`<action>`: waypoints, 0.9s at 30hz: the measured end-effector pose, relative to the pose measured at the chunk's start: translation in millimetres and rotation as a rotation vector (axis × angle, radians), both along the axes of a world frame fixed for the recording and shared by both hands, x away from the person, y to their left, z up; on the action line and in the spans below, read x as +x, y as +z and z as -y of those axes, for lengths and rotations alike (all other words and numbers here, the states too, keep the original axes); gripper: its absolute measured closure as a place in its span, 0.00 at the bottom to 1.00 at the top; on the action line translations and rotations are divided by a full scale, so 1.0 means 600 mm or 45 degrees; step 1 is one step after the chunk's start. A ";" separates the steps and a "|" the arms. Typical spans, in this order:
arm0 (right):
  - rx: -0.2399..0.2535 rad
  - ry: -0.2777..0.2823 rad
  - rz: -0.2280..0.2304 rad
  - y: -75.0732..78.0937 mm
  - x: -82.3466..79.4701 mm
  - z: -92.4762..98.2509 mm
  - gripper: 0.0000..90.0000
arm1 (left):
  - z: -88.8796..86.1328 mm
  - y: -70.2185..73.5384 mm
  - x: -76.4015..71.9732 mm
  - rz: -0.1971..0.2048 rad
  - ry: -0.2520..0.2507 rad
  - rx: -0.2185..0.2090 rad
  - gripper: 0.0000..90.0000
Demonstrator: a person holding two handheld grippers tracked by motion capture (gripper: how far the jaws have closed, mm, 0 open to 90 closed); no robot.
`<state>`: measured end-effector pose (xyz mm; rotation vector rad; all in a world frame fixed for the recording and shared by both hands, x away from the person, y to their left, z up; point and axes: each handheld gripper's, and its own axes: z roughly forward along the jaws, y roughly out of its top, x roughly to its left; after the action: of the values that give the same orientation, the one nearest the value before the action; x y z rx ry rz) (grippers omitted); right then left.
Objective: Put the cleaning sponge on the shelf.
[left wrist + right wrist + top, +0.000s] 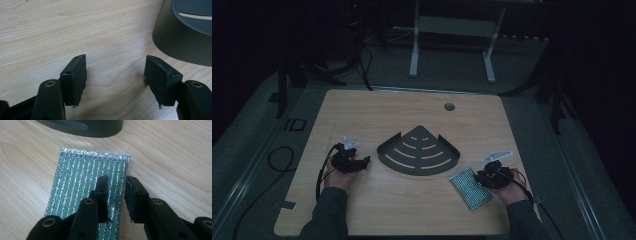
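A glittery green scouring pad [469, 187] lies flat on the wooden table, right of centre near the front. My right gripper [480, 176] hovers over the pad's right edge [80, 177]. In the right gripper view the right gripper [116, 192] is open by a narrow gap, with a strip of the pad showing through it and neither pad pressing on it. A dark quarter-round slotted corner shelf [419, 150] rests mid-table. My left gripper [364, 161] sits left of the shelf. In the left gripper view the left gripper [116, 75] stands wide open over bare wood, near the shelf's curved wall [180, 42].
The wooden table [362, 110] has a round cable hole [449, 106] near its far edge. A white desk frame [452, 45] stands on the floor behind the table. Cables trail from both grippers off the table's sides. The shelf's rim [82, 126] lies just beyond the pad.
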<state>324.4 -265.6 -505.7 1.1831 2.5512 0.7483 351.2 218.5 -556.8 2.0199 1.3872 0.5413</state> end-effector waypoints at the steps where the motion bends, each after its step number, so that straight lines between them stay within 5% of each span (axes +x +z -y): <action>1: -0.004 -0.004 -0.006 0.001 0.002 0.001 0.80 | 0.000 0.000 0.000 0.000 0.000 0.000 0.40; 27: 0.012 -0.043 -0.289 -0.002 0.040 0.013 0.84 | 0.001 0.000 0.001 0.004 -0.009 0.002 0.39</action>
<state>348.6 -273.6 -507.0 1.3830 2.7020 0.6519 351.8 217.9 -557.1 2.0235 1.3780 0.5425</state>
